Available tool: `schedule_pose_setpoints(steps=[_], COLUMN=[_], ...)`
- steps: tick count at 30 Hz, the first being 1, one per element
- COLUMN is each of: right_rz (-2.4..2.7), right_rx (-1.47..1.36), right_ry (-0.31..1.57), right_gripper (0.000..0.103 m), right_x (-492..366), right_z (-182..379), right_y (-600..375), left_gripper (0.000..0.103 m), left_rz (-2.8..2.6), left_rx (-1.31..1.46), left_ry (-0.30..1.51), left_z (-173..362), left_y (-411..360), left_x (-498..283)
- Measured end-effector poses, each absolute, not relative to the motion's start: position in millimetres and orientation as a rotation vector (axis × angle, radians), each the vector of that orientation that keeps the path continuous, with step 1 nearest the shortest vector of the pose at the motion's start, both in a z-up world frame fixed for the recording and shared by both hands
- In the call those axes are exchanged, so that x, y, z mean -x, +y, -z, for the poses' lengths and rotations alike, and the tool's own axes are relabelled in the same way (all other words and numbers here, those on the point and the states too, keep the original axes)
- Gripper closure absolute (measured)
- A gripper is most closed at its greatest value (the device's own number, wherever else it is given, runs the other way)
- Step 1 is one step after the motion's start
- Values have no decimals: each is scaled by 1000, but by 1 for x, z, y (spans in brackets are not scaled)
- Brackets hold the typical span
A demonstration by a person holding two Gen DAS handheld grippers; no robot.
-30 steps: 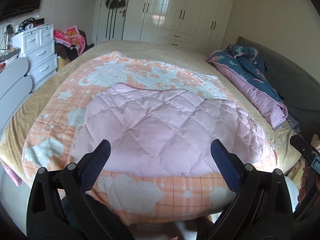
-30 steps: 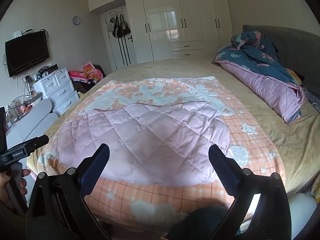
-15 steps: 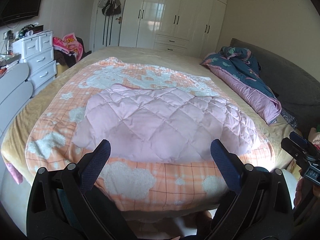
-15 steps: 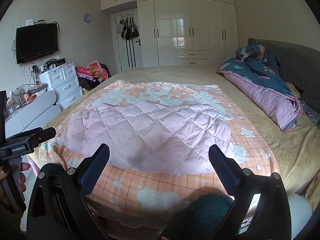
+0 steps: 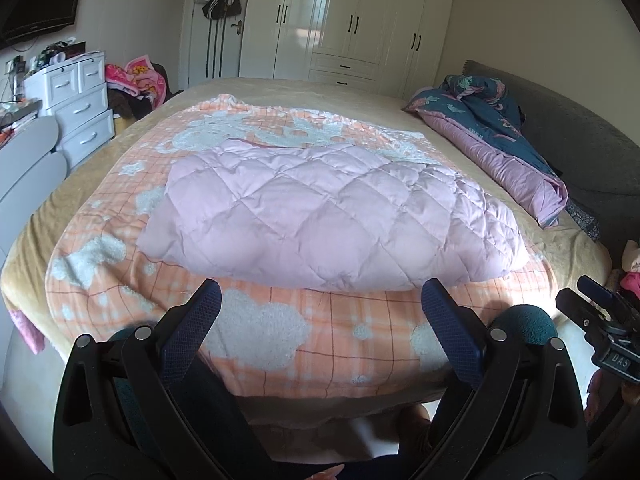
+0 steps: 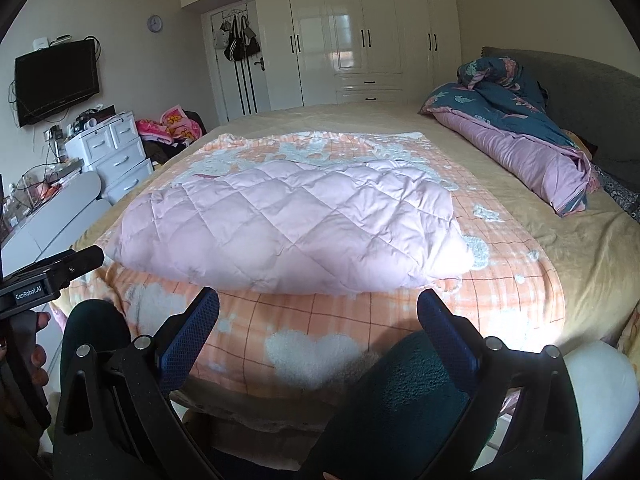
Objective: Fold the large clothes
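Left wrist view first: your left gripper hangs off the near edge of the bed with its jaws spread wide and nothing between them, the blue textured pads framing the near edge of the bedding. The pale pink quilted puffy garment lies folded into a broad slab in the middle of the bed, resting on the orange checked fleece blanket with white fluffy cloud shapes — well apart from both of your tools. That blanket sits over a tan bedspread, and a rolled duvet, dark blue floral outside and mauve inside, lies along the far right by the grey upholstered headboard. Your right gripper shows at the right edge of this view, off the bed. From the right wrist camera, that right gripper is likewise parted wide and empty, aimed at the pink garment from beyond the mattress edge, while your left gripper pokes in at the left. Behind the bed stand glossy cream wardrobe doors, a white plastic drawer chest and a black wall-mounted television.
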State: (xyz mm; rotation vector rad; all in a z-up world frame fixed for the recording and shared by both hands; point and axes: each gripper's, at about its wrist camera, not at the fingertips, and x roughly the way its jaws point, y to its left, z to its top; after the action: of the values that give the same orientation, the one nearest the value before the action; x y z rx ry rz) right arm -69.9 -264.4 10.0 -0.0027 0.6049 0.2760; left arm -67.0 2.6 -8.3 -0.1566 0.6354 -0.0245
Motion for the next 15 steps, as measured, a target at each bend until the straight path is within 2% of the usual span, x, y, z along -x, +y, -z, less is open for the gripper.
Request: schedule_pose_setpoints(steps=[15], right_rz=[-283], right_rx=[21], right_ry=[603], right_gripper=[4], right_x=[71], right_z=[-10], right_y=[-259], left_gripper=[9], left_rz=[18], left_rx=[137], left_ry=[641], left_z=[9], left_y=[-2], left_x=[67])
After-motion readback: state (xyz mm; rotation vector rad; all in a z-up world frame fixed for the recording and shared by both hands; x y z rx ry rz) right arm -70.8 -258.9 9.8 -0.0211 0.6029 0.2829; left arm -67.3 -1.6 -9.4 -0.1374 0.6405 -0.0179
